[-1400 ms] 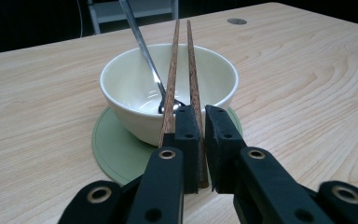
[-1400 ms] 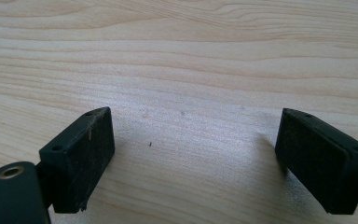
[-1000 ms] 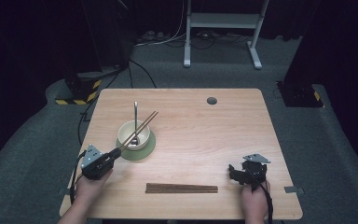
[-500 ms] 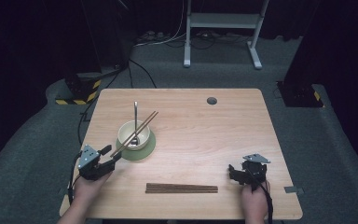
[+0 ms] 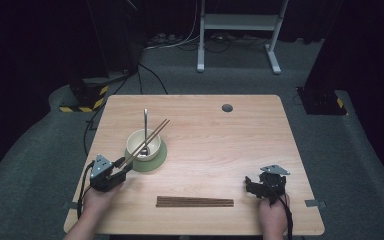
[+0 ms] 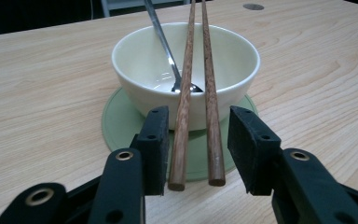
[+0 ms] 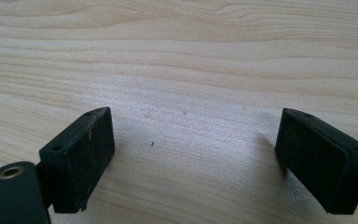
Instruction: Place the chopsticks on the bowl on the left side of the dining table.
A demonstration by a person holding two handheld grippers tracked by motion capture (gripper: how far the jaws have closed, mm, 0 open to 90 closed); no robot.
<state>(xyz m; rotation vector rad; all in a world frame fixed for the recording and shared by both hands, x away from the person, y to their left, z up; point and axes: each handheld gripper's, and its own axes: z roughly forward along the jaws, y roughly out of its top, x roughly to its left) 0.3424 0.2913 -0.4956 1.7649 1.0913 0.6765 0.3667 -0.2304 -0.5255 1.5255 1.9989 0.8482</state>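
While closing, the left gripper (jaws parted) flanks the chopsticks.

A light wooden worktop stands on grey carpet in a dark room. Beyond it, far from either claw, a white metal stand rises. Black cables trail past a block with yellow-black hazard stripes.

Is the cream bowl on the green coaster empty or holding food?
No food visible: the cream bowl holds only a metal spoon, and two brown wooden chopsticks rest across its rim.
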